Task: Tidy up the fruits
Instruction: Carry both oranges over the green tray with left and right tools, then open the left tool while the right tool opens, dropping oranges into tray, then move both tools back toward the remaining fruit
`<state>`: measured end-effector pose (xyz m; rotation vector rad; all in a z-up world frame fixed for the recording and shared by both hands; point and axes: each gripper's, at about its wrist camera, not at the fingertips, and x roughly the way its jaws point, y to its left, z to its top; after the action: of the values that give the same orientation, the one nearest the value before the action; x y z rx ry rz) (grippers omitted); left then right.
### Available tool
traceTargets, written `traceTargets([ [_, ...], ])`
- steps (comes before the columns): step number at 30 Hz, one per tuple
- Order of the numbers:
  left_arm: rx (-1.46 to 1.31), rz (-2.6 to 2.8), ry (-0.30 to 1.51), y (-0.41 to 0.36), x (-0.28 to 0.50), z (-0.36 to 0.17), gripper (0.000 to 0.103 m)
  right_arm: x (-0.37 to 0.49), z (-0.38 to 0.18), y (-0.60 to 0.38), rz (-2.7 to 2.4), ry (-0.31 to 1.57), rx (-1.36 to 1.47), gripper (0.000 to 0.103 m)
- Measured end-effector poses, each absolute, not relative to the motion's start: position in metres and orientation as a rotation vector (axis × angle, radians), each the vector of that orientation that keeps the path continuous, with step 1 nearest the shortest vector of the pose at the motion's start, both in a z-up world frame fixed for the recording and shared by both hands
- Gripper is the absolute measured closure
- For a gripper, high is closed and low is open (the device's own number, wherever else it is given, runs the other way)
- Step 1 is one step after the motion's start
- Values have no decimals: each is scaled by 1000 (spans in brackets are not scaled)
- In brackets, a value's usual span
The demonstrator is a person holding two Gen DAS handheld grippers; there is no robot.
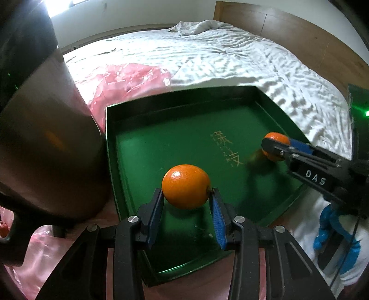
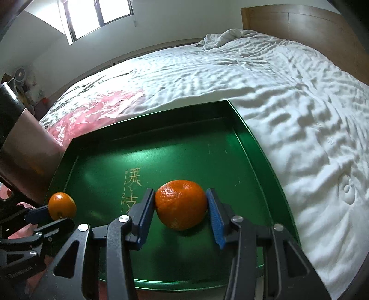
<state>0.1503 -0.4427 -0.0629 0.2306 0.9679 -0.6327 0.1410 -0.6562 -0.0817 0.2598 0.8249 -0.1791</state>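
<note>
A home bedroom: a rumpled white bed, wooden headboard, and window.

- Most of the shallow green metal tray's floor is lying open, especially toward its far edge.
- A tall brushed-steel pot is crowding the tray's left edge.
- Crumpled pink plastic sheeting is lying beyond the far-left corner.
- The rumpled white bedsheet is bordering the right edge.

A smooth, glossy orange sits between the left gripper's blue pads, over the near left part of a shallow green tray. A second, dimpled orange sits between the right gripper's pads, toward the tray's right side.
</note>
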Motion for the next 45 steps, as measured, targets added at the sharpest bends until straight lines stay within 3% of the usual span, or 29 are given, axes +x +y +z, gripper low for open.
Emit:
traceTargets([
  [11, 236, -626, 984, -443, 150, -72, 67, 143, -90, -655, -186, 846, 254, 14],
  [15, 262, -618, 979, -445, 149, -70, 66, 139, -90, -656, -200, 844, 260, 0],
  [19, 277, -605, 956, -446, 146, -63, 56, 135, -80, -655, -207, 827, 243, 0],
  [24, 277, -595, 920, -442, 141, -47, 52, 127, -64, -652, -221, 804, 232, 0],
  [38, 234, -642, 772, -402, 87, 15, 51, 59, -1, -630, -255, 622, 317, 0],
  [45, 217, -632, 798, -363, 60, 35, 46, 18, 25, -593, -220, 541, 320, 0],
])
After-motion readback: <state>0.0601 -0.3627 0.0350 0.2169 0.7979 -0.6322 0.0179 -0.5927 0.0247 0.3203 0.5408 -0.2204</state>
